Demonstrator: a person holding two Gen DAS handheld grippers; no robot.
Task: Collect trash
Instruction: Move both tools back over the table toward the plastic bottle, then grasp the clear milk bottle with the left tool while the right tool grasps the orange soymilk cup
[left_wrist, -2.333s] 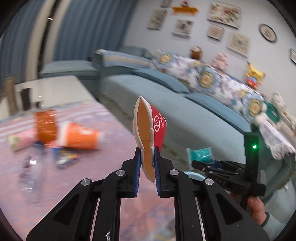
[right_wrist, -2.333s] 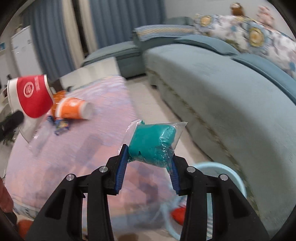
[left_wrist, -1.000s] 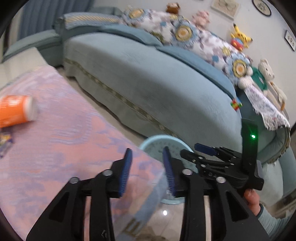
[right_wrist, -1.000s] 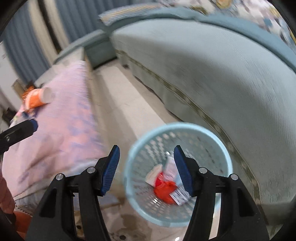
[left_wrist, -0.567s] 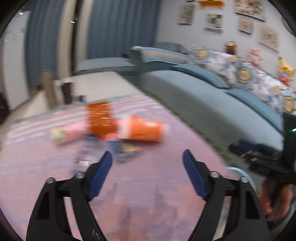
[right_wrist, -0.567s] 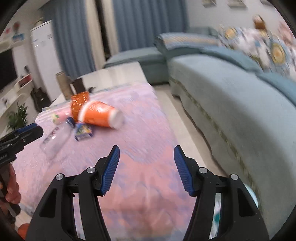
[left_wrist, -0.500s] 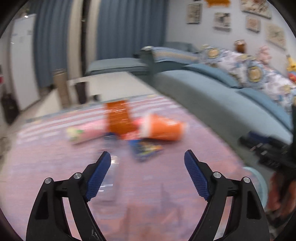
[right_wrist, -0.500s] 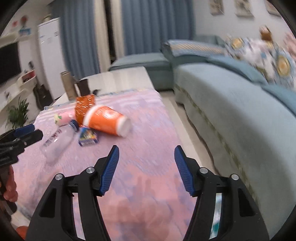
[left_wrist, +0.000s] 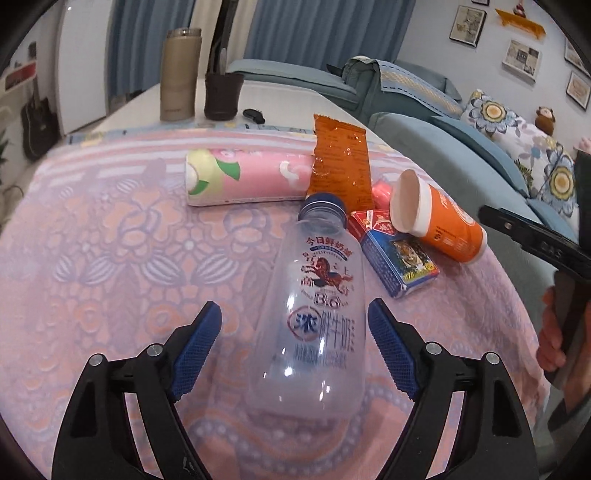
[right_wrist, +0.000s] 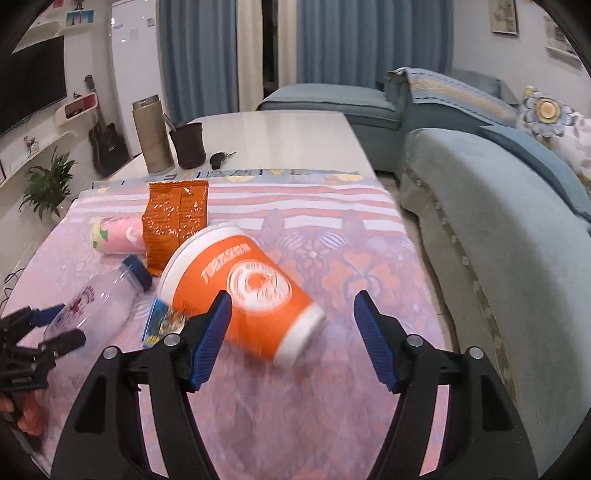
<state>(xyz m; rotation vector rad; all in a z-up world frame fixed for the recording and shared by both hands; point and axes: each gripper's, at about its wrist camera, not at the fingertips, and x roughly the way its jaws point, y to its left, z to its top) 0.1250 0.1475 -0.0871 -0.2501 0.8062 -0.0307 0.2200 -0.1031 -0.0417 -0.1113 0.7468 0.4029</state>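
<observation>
Pink floral tablecloth (left_wrist: 110, 240) (littered), blue sofa (right_wrist: 498, 221) beside.

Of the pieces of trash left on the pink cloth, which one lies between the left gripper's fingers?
The clear plastic bottle with the blue cap. It lies between the open left gripper pads, untouched. The orange cup, blue box, orange wrapper and pink tube lie beyond it.

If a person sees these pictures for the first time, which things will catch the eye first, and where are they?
First, the clear plastic bottle with a blue cap, lying on the pink cloth between the blue pads of the open left claw. Next, the orange paper cup, on its side just ahead of the open right claw. Behind them lie an orange snack wrapper and a pink can.
</observation>
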